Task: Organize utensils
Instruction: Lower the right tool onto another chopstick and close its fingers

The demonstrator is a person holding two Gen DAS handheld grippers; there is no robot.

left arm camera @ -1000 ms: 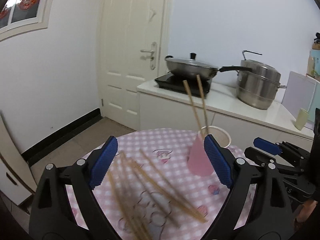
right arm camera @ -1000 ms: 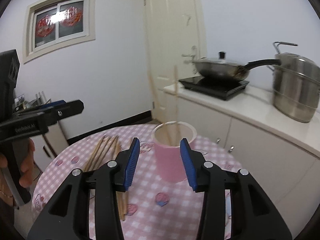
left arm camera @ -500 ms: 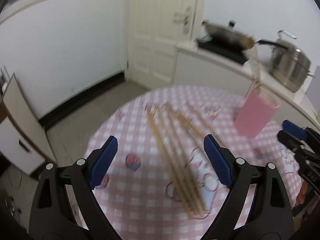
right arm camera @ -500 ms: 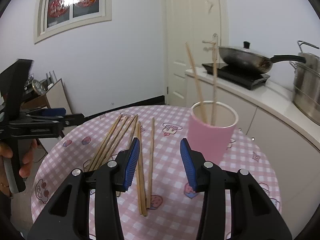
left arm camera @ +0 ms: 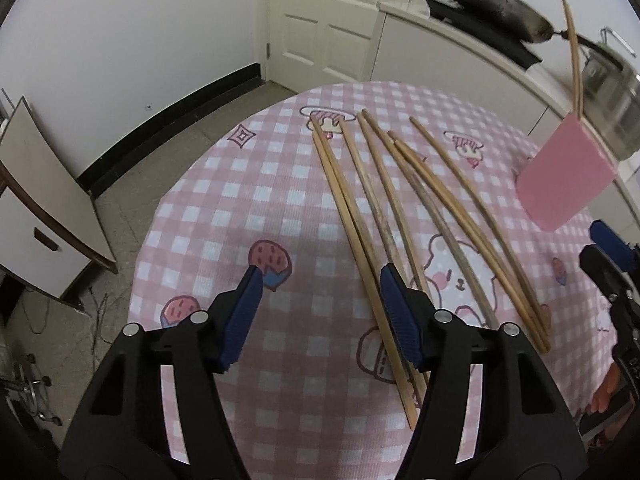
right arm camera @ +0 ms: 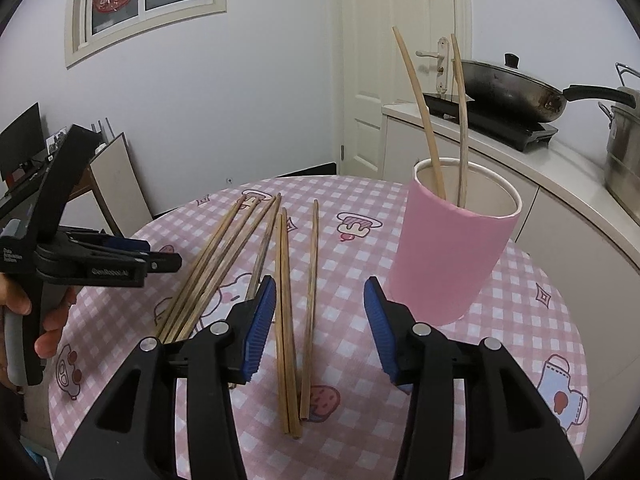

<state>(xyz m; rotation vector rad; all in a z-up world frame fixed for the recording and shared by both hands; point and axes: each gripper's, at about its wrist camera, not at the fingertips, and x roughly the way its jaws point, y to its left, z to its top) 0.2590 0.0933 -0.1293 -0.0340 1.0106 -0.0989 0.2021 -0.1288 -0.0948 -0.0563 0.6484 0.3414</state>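
- Chopsticks (left arm camera: 400,216) lie loose in a fan on the pink checked tablecloth (left arm camera: 240,200); two more stand in the pink cup (right arm camera: 452,256) nearby.
- Left gripper (left arm camera: 320,312) hangs over the fan's left edge, jaws just narrowing, nothing between them.
- Right gripper (right arm camera: 320,320) has just been widening, straddling three sticks, pinching none.
- Step, as I judge: picking another stick; next, lower onto one and squeeze.
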